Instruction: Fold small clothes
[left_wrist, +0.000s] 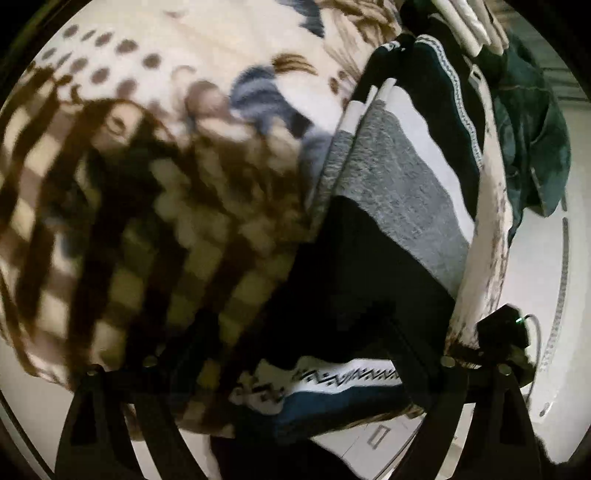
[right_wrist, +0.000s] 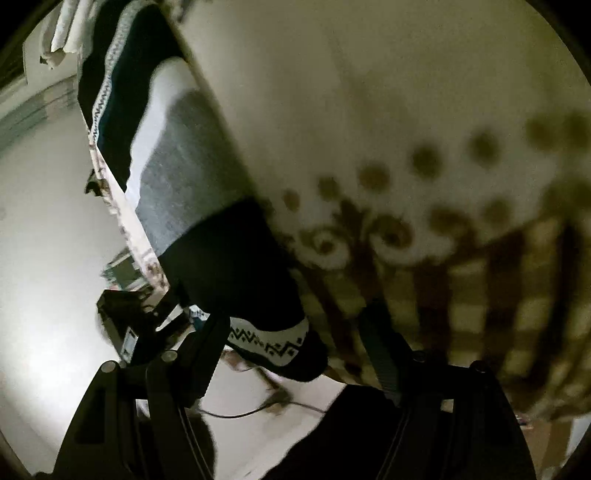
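Observation:
A small sweater with navy, grey and white bands and a zigzag-patterned hem lies on a patterned cream-and-brown bedspread. In the left wrist view my left gripper is at the hem, its fingers wide apart on either side of it, with cloth lying between them. In the right wrist view the sweater runs up the left side, and my right gripper straddles the hem corner. The fingers stand apart around it. The picture is dark and blurred.
A stack of folded pale clothes and a dark green garment sit at the far edge of the bed. Pale floor lies beside the bed, with a cable and small dark objects on it.

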